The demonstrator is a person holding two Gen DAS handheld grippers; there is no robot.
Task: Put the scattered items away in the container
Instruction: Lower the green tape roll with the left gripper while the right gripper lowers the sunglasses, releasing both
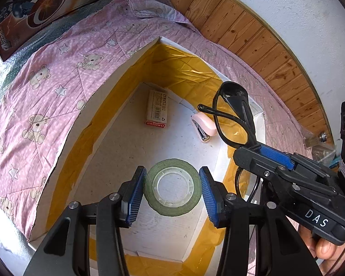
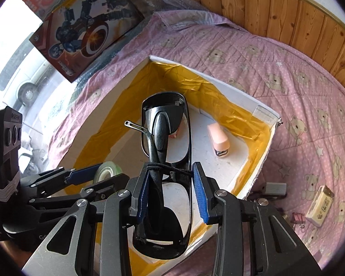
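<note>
While a pink quilt (image 2: 287, 73) printed with teddy bears and stars covers the bed, a wood-panelled wall (image 2: 276, 7) with a brass-coloured trim runs behind it and white plaster sits above. At the far corner a toy box (image 2: 85, 25) with a shield picture lies on bubble wrap, next to a window showing a parked vehicle.

A white container (image 1: 85, 115) lined along its walls with yellow tape rests on the quilt. Inside it lie a staples box (image 1: 156, 108) and a pink stapler (image 1: 204, 126), apart from each other on the bare floor.

Over the container, the left gripper (image 1: 172, 192) has its jaws closed on a green tape roll (image 1: 172, 187), holding it by its outer rim. The right gripper (image 2: 170, 193) hangs beside it above the container, jaws clamped on folded black sunglasses (image 2: 165, 138), which block much of the container floor in the right wrist view.

Outside the container on the quilt lie a cream card pack (image 2: 319, 204), a small grey box (image 2: 276, 188) and pink binder clips (image 2: 297, 218).
</note>
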